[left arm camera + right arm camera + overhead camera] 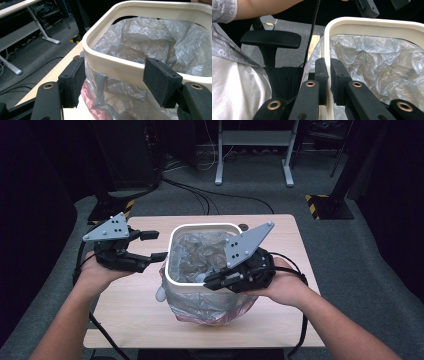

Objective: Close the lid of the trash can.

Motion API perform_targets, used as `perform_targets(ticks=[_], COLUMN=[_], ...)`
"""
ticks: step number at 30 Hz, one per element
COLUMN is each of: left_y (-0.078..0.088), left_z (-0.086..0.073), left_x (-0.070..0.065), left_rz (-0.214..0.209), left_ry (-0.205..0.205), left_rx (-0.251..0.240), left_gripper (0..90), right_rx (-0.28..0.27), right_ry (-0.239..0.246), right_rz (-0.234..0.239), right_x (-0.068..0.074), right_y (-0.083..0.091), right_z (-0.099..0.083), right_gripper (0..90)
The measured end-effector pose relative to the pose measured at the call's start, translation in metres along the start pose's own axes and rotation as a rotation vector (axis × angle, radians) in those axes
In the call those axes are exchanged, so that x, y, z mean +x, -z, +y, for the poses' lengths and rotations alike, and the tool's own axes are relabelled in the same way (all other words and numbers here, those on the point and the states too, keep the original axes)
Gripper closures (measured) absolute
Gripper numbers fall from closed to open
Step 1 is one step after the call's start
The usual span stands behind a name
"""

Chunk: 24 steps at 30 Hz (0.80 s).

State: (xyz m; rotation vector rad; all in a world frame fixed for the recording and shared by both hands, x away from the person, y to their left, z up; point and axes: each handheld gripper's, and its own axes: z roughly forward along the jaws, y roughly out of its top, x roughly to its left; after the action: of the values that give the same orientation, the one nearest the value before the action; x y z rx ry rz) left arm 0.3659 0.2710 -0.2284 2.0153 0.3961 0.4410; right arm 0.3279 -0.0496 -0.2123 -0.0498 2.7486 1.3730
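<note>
In the high view, the right gripper (212, 281) is pinching the near rim of the white bin (172, 251), which is standing on the worktop (280, 320) lined with a grey plastic bag (197, 252). The left gripper (157, 245) is hovering spread just beside the bin's left side.

In the left gripper view, the bin rim (112, 66) is lying just ahead of the open jaws, untouched.

In the right gripper view, the jaws are clamping the rim (327, 50), one inside, one outside.
</note>
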Motion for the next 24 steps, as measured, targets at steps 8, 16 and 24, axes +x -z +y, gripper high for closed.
perform_targets(ticks=[8,16,24], left_y=[0.003,0.006,-0.003], left_z=[0.005,0.016,0.020], left_x=[-0.003,-0.018,-0.038], left_rz=[0.003,-0.105,-0.255], left_ry=[-0.003,0.010,-0.019], left_rx=[-0.003,-0.008,0.030], left_gripper=[33.6,43.4,53.3], right_rx=[-0.082,-0.111,-0.123], right_ry=[-0.022,-0.060,-0.134], right_rz=[-0.032,-0.110,-0.274], right_x=[0.000,-0.010,-0.043], right_y=[0.012,0.025,0.037], right_z=[0.000,-0.005,-0.019], right_gripper=[64.6,57.8,54.5])
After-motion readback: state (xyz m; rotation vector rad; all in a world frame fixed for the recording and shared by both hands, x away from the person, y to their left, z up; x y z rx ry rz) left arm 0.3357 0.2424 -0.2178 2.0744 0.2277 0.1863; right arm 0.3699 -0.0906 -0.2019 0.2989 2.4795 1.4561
